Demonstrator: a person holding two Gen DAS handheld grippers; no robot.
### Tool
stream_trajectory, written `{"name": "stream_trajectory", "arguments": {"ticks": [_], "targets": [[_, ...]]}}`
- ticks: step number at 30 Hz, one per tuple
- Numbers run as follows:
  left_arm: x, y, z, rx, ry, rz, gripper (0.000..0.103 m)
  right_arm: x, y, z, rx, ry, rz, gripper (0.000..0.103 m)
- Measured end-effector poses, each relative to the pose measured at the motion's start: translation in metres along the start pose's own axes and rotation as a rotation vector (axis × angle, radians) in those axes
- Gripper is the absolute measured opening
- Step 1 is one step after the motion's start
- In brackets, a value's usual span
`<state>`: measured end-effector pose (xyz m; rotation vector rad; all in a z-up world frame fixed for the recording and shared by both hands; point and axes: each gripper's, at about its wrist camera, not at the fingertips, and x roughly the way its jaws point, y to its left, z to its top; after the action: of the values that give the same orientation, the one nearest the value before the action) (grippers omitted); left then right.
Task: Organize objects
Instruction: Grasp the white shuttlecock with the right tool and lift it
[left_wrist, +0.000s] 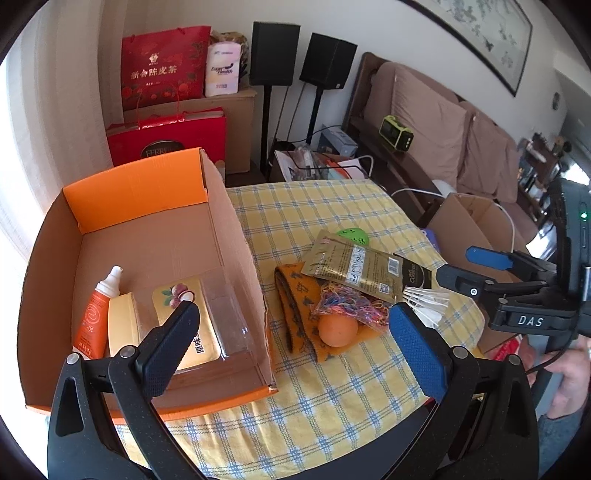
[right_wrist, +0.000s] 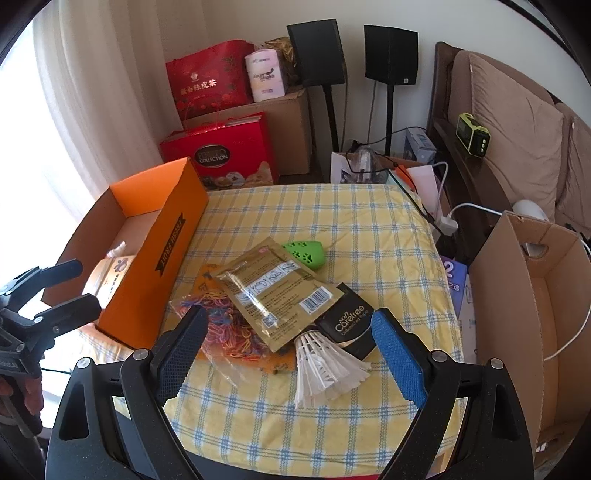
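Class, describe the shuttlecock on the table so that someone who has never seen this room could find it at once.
Start at the table with the yellow checked cloth, then find the heap of small things beside the orange box. At the heap's near edge, by the black packet and partly under the gold pouch, lies the shuttlecock. It alone is white and feathered, fanning out.

An orange cardboard box (left_wrist: 236, 236) stands open at the table's left, holding an orange tube (left_wrist: 96, 314) and gold packets (left_wrist: 184, 317). Beside it lies a heap: gold foil pouch (right_wrist: 273, 291), black packet (right_wrist: 351, 321), white shuttlecock (right_wrist: 325, 365), coloured rubber bands (right_wrist: 225, 325), orange ball (left_wrist: 338, 329), green case (right_wrist: 306, 253).
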<state>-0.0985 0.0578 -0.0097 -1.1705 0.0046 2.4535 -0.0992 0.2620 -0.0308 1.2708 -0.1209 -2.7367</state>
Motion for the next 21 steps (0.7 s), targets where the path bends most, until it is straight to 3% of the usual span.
{"name": "stream_trajectory", "arguments": {"ticks": [8, 18, 21], "targets": [[0.01, -0.014, 0.008, 0.005, 0.016, -0.021, 0.103, 0.024, -0.025, -0.015, 0.012, 0.066, -0.036, 0.086], [0.026, -0.029, 0.011, 0.024, 0.056, -0.035, 0.103, 0.054, -0.026, -0.031, -0.049, 0.149, -0.003, 0.086], [0.027, -0.031, 0.011, 0.025, 0.059, -0.036, 0.103, 0.06, -0.024, -0.036, -0.072, 0.169, -0.012, 0.079]]}}
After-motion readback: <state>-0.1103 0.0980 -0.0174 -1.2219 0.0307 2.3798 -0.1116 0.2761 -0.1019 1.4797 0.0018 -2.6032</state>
